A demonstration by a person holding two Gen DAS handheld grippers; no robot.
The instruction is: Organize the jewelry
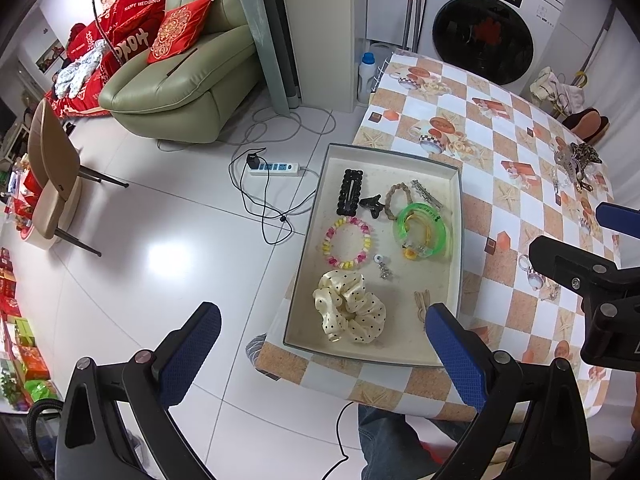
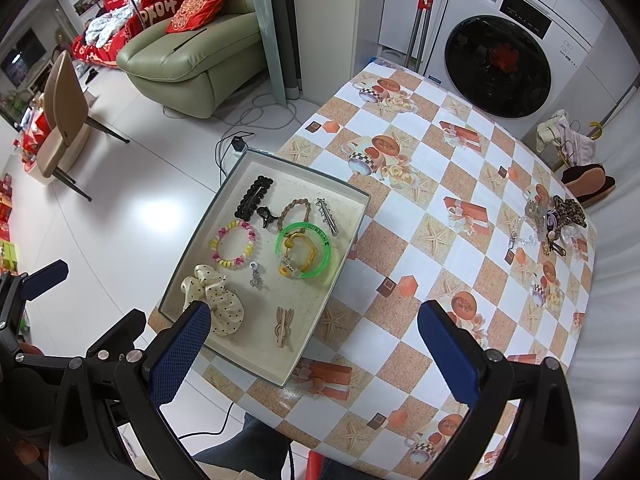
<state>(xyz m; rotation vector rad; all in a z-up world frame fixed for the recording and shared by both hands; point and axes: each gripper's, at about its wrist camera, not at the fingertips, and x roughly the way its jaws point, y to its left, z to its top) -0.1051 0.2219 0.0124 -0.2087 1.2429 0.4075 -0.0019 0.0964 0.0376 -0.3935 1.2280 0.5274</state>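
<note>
Sorted pieces lie spread apart in the tray (image 2: 352, 216) at the table's (image 2: 440, 184) near left edge, so each can be picked singly: scrunchie (image 2: 222, 300), bead bracelet (image 2: 233, 244), green bangle (image 2: 304, 254), black clip (image 2: 254, 197). A tangled pile (image 2: 550, 224) waits unsorted at the far right; I cannot make out its separate pieces. My left gripper (image 1: 324, 344) hangs above the tray's near end, spread wide, holding nothing. My right gripper (image 2: 314, 344) hovers over the tablecloth, likewise wide and empty.
</note>
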